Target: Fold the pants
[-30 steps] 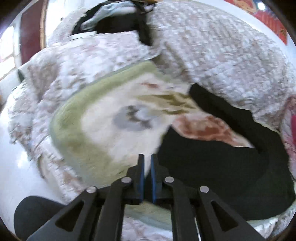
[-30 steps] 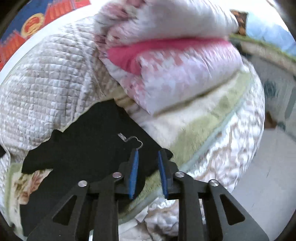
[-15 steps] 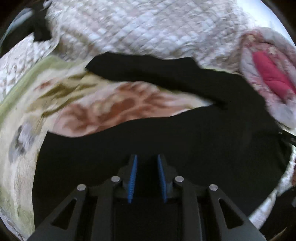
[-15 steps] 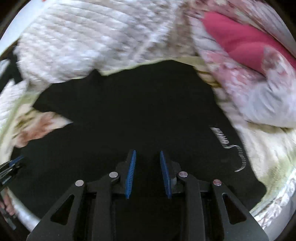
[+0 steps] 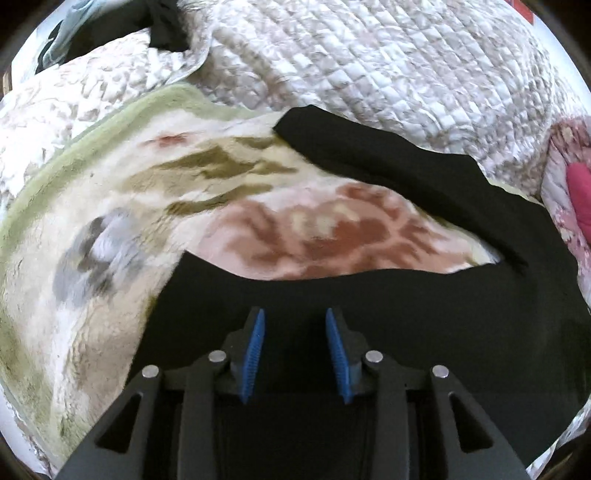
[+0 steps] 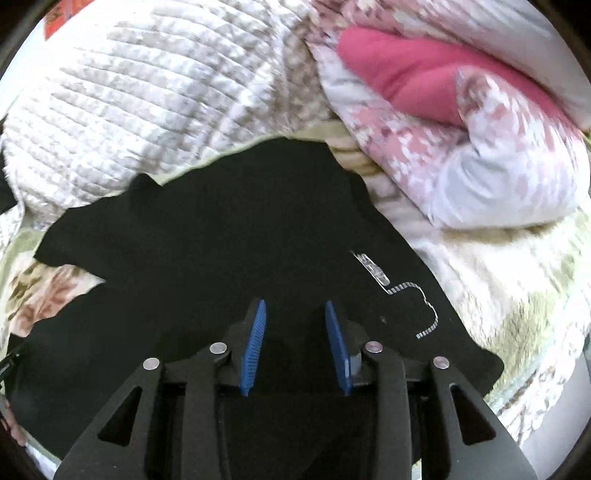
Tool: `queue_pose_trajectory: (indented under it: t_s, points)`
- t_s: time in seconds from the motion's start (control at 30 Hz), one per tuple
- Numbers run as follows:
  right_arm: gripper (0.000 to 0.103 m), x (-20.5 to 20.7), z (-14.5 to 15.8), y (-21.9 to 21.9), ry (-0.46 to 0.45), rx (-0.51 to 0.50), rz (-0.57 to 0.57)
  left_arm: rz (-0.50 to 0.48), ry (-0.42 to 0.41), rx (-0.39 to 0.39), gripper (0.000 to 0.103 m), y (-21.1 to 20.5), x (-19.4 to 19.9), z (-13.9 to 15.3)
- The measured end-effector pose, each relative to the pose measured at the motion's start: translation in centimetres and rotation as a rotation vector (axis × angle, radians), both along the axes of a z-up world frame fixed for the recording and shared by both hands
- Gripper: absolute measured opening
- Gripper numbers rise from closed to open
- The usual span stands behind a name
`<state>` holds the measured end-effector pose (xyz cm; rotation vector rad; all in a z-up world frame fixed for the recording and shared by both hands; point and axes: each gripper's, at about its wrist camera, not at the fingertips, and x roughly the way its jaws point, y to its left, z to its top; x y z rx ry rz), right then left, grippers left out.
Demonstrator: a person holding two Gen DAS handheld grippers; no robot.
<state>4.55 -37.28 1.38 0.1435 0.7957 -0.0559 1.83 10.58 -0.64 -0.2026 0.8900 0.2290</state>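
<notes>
Both grippers have swung in over the black pants since a second ago, when the left one hung over the pale floral blanket and the right one sat at the pants' edge.

Going left to right in the left wrist view: a cream fleece blanket (image 5: 122, 229) with a green border and a rust flower print covers the bed. The black pants (image 5: 424, 314) lie spread on it, one leg reaching up and away toward a white quilted coverlet (image 5: 369, 62), the other filling the lower part of the picture. The left gripper (image 5: 295, 350) hangs over this nearer leg; its jaws are opening, standing a moderate way apart, with only the flat cloth below them and nothing pinched. A dark garment (image 5: 162, 29) is bunched at the far top left.

In the right wrist view, the same pants (image 6: 221, 240) spread across the middle. The right gripper (image 6: 295, 343) is over them, its jaws also opening, a moderate gap, gripping nothing. To its right a pale striped drawcord (image 6: 424, 299) curls on the fabric. Farther right lies a folded pink floral duvet (image 6: 461, 122).
</notes>
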Motion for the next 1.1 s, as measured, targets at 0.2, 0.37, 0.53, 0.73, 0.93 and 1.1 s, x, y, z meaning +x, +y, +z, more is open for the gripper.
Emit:
queue_pose_trajectory:
  t_s: [0.2, 0.37, 0.53, 0.73, 0.93, 1.1]
  points:
    - [0.034, -0.9, 0.8, 0.7, -0.047, 0.019, 0.031, 0.001, -0.035, 0.014, 0.038, -0.5, -0.7, 1.1]
    - [0.035, -1.3, 0.7, 3.3, -0.056, -0.004, 0.127, -0.098, -0.067, 0.036, 0.038, -3.4, -1.6, 2.0]
    - [0.035, -1.6, 0.1, 6.6, -0.039, -0.021, 0.249, -0.201, -0.060, 0.024, 0.038, -6.0, -2.1, 2.2]
    - [0.035, -2.1, -0.3, 10.1, -0.035, -0.049, 0.361, -0.269, -0.064, 0.021, 0.039, -7.9, -2.5, 2.3]
    - [0.035, -1.7, -1.1, 11.7, 0.012, -0.051, 0.406, -0.293, -0.017, 0.040, 0.043, -8.5, -2.1, 1.0]
    - [0.035, -1.3, -1.8, 11.8, 0.056, -0.043, 0.396, -0.283, -0.024, 0.052, 0.047, -8.3, -1.8, 0.8]
